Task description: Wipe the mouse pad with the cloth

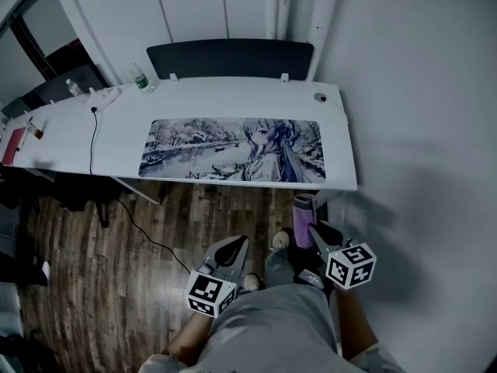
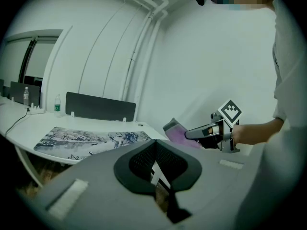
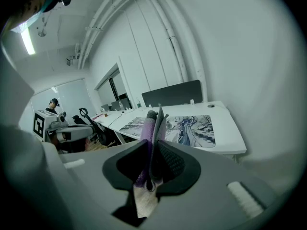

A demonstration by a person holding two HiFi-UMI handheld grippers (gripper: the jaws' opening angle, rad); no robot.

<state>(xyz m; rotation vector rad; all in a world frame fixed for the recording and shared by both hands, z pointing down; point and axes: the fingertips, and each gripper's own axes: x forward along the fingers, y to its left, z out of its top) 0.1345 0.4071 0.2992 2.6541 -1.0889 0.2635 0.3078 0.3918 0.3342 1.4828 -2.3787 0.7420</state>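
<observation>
A white desk point(image 1: 342, 123) against a bare wall point(image 1: 419, 84): the anime-print mouse pad point(image 1: 233, 150) lies ahead, long axis left-right, well apart from your right gripper point(image 1: 317, 233) pinching the purple cloth point(image 1: 303, 212) (left gripper point(image 1: 233, 249) pressed together, empty).

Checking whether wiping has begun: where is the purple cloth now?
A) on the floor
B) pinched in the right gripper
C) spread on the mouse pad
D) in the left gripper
B: the cloth is clamped between the fingers of the right gripper, held short of the desk and off the mouse pad.
</observation>
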